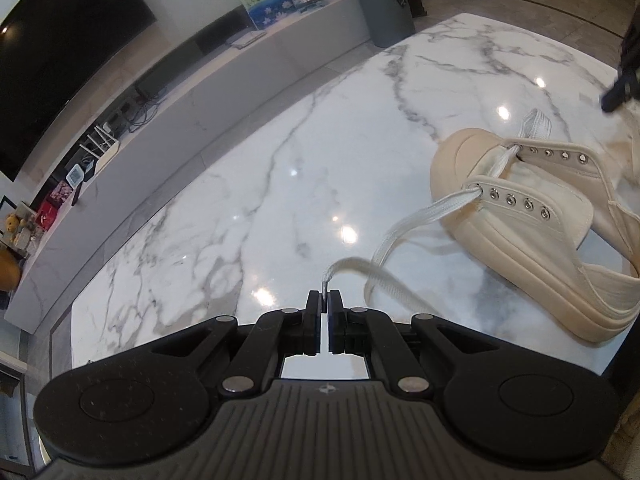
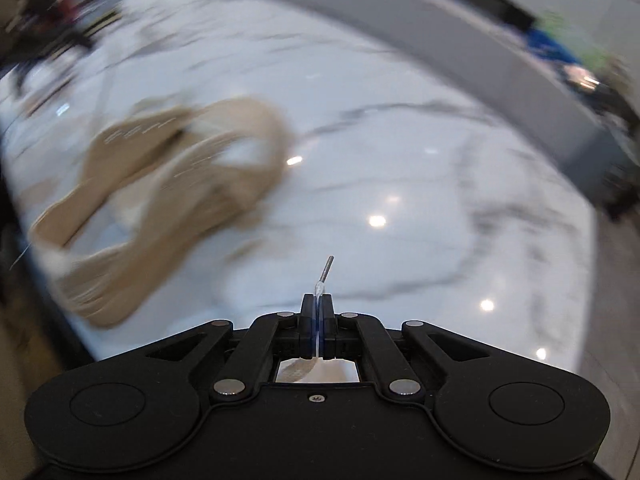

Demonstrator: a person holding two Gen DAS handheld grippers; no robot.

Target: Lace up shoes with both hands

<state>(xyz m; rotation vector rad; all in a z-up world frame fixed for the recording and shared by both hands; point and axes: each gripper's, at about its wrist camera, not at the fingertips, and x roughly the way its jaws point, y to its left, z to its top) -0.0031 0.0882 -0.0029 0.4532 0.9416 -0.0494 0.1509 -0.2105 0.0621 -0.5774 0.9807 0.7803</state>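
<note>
A cream high-top shoe (image 1: 520, 216) lies on its side on the white marble table (image 1: 280, 160), at the right of the left wrist view. A white flat lace (image 1: 404, 224) runs from its lowest eyelet to my left gripper (image 1: 324, 298), which is shut on the lace's tip. The lace's other end (image 1: 536, 124) rises from the opposite eyelet toward a dark gripper part (image 1: 624, 88) at the frame's right edge. In the blurred right wrist view, my right gripper (image 2: 318, 300) is shut on the lace end, its thin aglet (image 2: 326, 270) sticking out past the fingertips. The shoe (image 2: 168, 184) lies to its left.
Beyond the table's far edge stand a grey bin (image 1: 384, 8), a long low grey cabinet (image 1: 200, 92) and a large dark TV (image 1: 60, 60). The marble top (image 2: 400, 140) spreads to the right of the shoe.
</note>
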